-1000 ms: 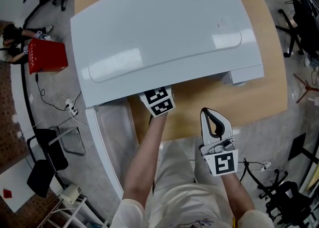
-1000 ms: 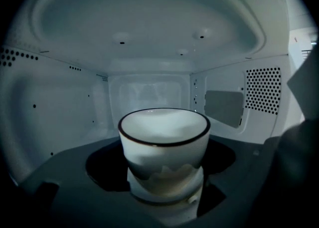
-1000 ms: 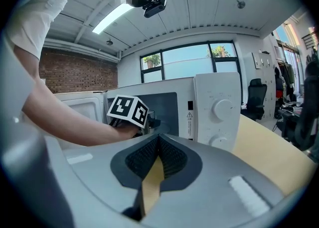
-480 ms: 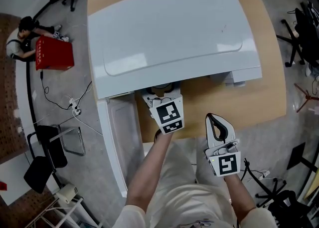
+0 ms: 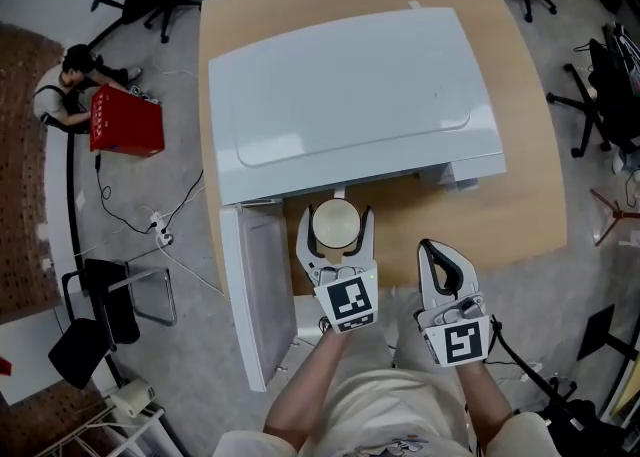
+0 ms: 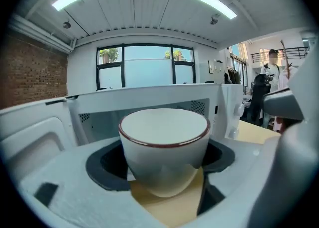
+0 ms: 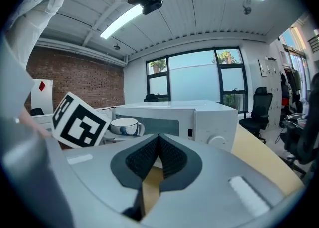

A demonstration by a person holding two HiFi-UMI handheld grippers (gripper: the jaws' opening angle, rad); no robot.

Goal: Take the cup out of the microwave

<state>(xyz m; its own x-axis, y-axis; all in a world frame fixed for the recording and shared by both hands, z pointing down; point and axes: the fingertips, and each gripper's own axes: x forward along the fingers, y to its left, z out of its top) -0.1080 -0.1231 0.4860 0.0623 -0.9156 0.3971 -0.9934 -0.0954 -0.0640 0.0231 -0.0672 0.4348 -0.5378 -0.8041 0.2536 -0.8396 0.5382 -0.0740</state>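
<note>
just outside the open microwave [image 5: 350,95], the left gripper [image 5: 336,227] clasps the cup [image 5: 336,221], already out; the right gripper [image 5: 442,255] is pinched together, empty; only setting down remains.

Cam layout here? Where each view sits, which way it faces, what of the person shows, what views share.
Head view: on the head, steeply down on microwave, table, both forearms, left gripper, right gripper.
Left gripper view: on left gripper, faces the open microwave; own jaws grip the cup.
Right gripper view: on right gripper, faces microwave front; own jaws shut, empty; sleeve overhead.
Shared: cup appears in all three.
</note>
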